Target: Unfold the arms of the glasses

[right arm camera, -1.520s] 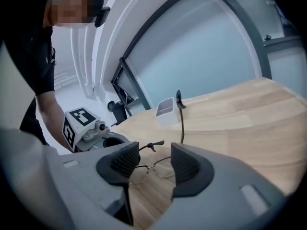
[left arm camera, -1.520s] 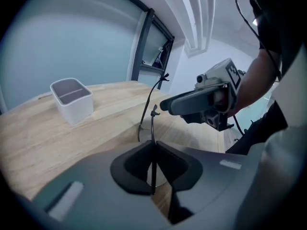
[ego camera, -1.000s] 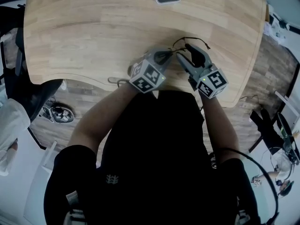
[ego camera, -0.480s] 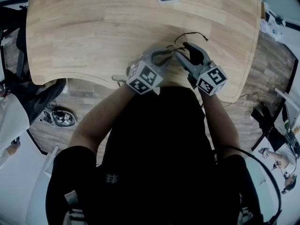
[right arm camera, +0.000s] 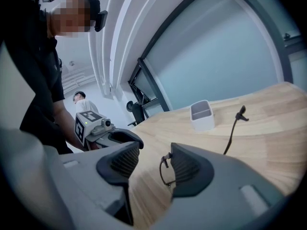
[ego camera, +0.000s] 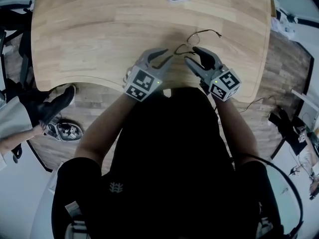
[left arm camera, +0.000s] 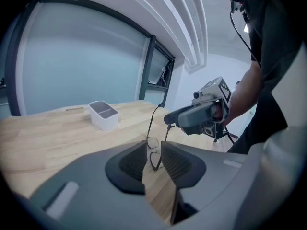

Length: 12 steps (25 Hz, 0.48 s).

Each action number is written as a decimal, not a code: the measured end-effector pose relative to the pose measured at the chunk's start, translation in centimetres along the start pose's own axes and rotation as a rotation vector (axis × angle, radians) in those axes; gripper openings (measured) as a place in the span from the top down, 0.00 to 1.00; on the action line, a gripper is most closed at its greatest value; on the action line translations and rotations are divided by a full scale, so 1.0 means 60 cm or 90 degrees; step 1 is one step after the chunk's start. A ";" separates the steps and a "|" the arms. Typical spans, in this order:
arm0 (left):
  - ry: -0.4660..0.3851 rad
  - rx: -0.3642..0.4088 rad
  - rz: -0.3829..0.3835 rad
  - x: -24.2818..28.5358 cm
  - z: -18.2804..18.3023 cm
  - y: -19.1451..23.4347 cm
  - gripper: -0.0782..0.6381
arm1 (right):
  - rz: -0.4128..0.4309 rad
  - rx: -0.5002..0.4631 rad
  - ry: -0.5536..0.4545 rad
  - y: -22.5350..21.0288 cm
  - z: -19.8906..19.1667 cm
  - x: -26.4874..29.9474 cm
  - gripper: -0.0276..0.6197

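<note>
A white tray (ego camera: pixel 178 0) sits at the far edge of the pale wooden counter (ego camera: pixel 99 29), and everything else lies on the person's side of it. Nearer than the tray and a little to its left, the left claw (ego camera: pixel 168 55) hovers above the counter, its marker cube (ego camera: pixel 142 83) toward the person. Its jaws have just been opening and stand a narrow gap apart, released. The thin-rimmed glasses (left arm camera: pixel 154 150) show in that gap, but the ribbed pads (left arm camera: pixel 132 159) do not press on the frame. The glasses are well short of the tray and slightly to its right, between the tips of the two claws. One slim arm (right arm camera: pixel 232 132) reaches away from the lenses on the tray's right side and ends in a dark tip. I cannot tell whether the frame rests on the counter or hangs just above it. Farther to the tray's right, about as near the person as the left one, the right claw (ego camera: pixel 191 54) is spread wide and grasps nothing. In the right gripper view one lens rim shows against the inner face of its right-hand jaw, and I cannot tell whether it touches. The other jaw stands clear of the rim. Its own marker cube (ego camera: pixel 225 86) sits toward the person.
</note>
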<state>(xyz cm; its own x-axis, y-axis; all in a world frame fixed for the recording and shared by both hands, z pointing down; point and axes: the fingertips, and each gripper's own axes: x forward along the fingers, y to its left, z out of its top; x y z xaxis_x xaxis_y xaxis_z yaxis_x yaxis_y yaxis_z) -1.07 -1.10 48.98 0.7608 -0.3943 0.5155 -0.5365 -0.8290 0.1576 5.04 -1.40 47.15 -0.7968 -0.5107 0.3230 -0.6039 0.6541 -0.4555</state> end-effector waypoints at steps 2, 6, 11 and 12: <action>-0.004 -0.003 0.002 -0.012 -0.001 -0.001 0.75 | -0.005 -0.001 -0.003 0.011 -0.002 -0.002 0.65; -0.012 -0.002 0.005 -0.030 -0.002 -0.007 0.75 | -0.007 -0.004 -0.008 0.037 -0.006 -0.008 0.65; -0.025 0.001 0.015 -0.051 0.001 -0.018 0.75 | 0.007 -0.007 -0.008 0.078 -0.022 -0.018 0.65; -0.028 0.002 0.017 -0.055 0.002 -0.020 0.75 | 0.010 -0.008 -0.008 0.084 -0.026 -0.020 0.65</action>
<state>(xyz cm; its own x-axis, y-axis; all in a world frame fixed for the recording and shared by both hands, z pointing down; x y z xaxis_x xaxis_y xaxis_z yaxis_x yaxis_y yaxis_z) -2.87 1.16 46.97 0.7616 -0.4326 0.4825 -0.5555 -0.8192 0.1424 2.94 3.38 45.75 -0.8055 -0.5076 0.3058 -0.5921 0.6689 -0.4494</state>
